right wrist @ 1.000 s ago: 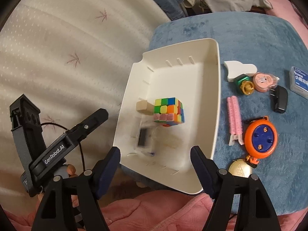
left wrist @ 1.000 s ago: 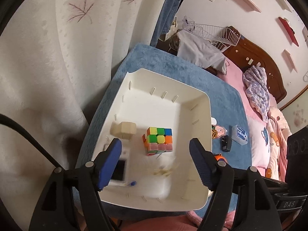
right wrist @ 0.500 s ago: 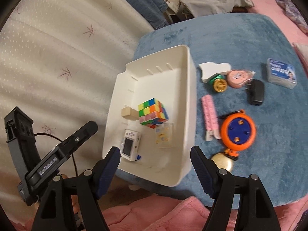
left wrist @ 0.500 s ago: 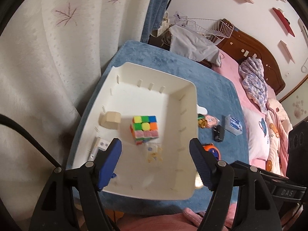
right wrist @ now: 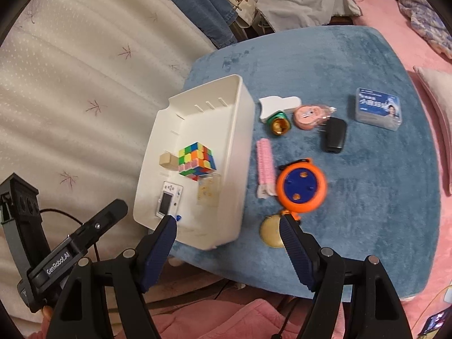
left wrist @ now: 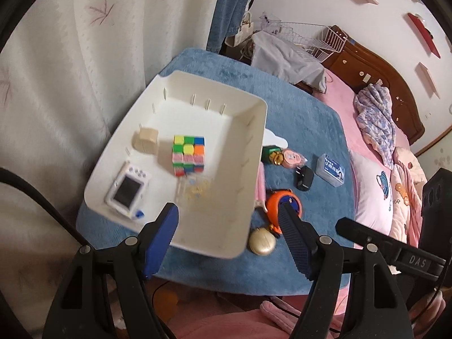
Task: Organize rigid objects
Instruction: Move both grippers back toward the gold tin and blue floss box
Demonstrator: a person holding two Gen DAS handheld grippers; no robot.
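A white bin (left wrist: 254,130) (right wrist: 240,113) on the blue table holds a colour cube (left wrist: 188,155) (right wrist: 197,161), a wooden block (left wrist: 145,141) (right wrist: 168,160), a small white handheld console (left wrist: 127,190) (right wrist: 168,199) and a clear packet (left wrist: 197,189) (right wrist: 209,190). Right of the bin lie a pink hair roller (right wrist: 265,161), an orange-and-blue reel (left wrist: 284,206) (right wrist: 301,186), a gold disc (left wrist: 261,241) (right wrist: 269,233), a black adapter (right wrist: 334,135) and a clear box (right wrist: 378,108). My left gripper (left wrist: 228,237) and right gripper (right wrist: 228,243) are open and empty, above the table's near edge.
A white cloud-shaped piece (right wrist: 278,103), a green-gold cap (right wrist: 279,123) and a pink round case (right wrist: 308,114) lie beside the bin. A white curtain (left wrist: 70,70) hangs left. A pink bed (left wrist: 381,192) lies right. The blue table (right wrist: 367,197) has bare room at right.
Both grippers have drawn back and up from the bin, staying open. The view now takes in the whole bin and the loose objects to its right. The console now shows fully.
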